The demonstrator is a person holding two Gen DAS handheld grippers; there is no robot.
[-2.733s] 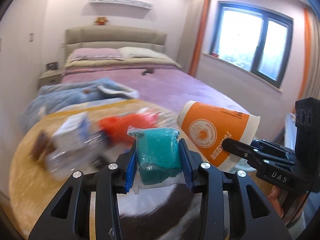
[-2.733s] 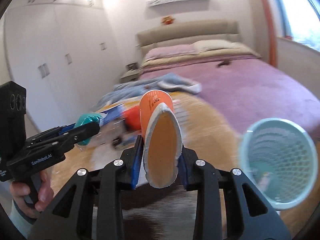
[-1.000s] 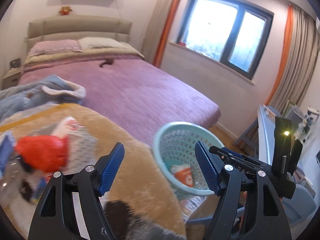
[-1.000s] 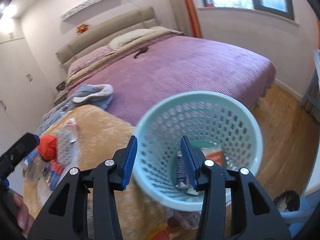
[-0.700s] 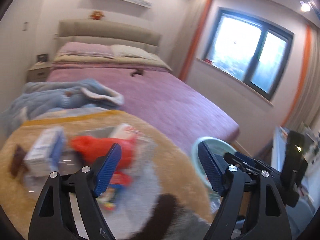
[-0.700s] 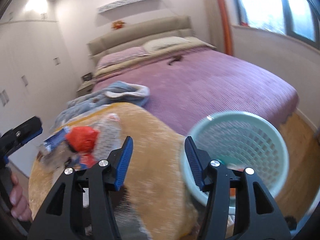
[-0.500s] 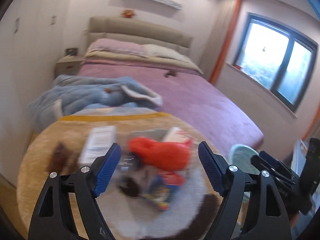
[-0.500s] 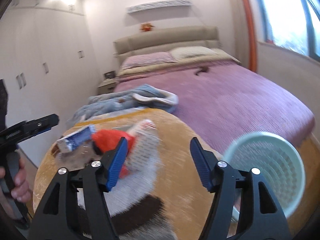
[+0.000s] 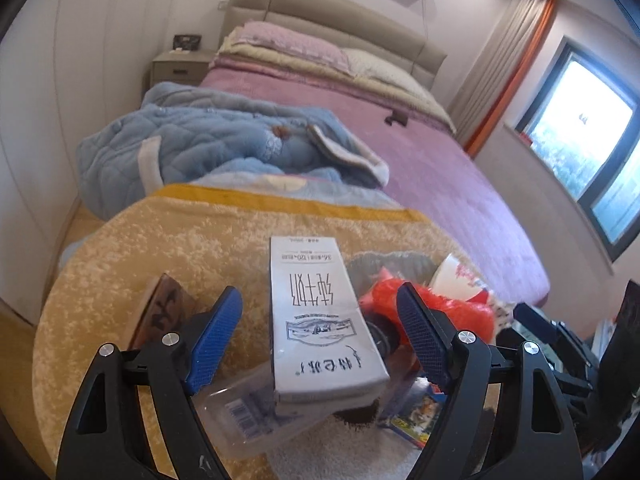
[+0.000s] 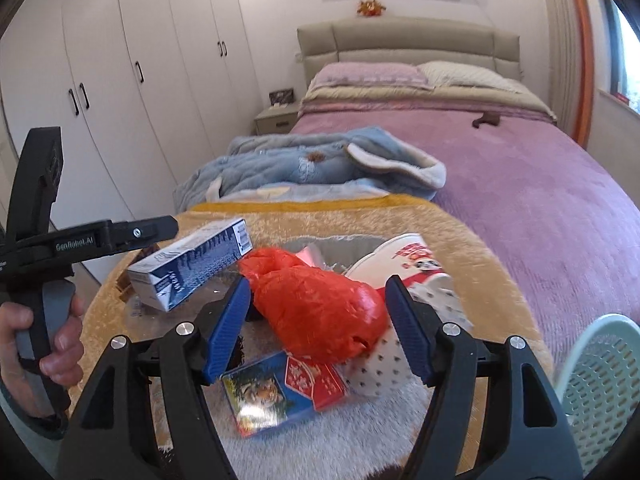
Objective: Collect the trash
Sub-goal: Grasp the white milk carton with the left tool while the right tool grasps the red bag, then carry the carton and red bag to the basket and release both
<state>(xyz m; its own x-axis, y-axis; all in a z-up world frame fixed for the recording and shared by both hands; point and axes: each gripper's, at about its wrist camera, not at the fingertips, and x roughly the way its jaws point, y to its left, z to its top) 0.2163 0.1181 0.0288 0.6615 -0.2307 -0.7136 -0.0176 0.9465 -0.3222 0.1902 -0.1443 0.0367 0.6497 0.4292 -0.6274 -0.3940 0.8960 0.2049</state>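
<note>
Both grippers are empty with jaws spread wide: the left gripper (image 9: 320,340) is lined up over the carton (image 9: 316,320), the right gripper (image 10: 318,326) straddles the red bag (image 10: 316,308), neither touching its target as far as can be seen. The trash lies in a loose heap on a yellow plush rug (image 10: 460,232) at the foot of the bed (image 10: 520,168). The basket (image 10: 600,384) stands just beside the rug at the right edge of the right view; its contents are not visible, so what has been collected cannot be judged. Plenty is left — carton, bag, paper cup (image 10: 416,268), a glossy card pack (image 10: 280,392), a clear plastic tray (image 9: 248,412) under the carton and a brown wrapper (image 9: 164,312). Materials: the carton is a rigid, flat-sided white-and-blue box; the bag is thin, crinkled film, bulging and soft; the cup is printed paper lying on its side; the basket is pale green perforated plastic.
</note>
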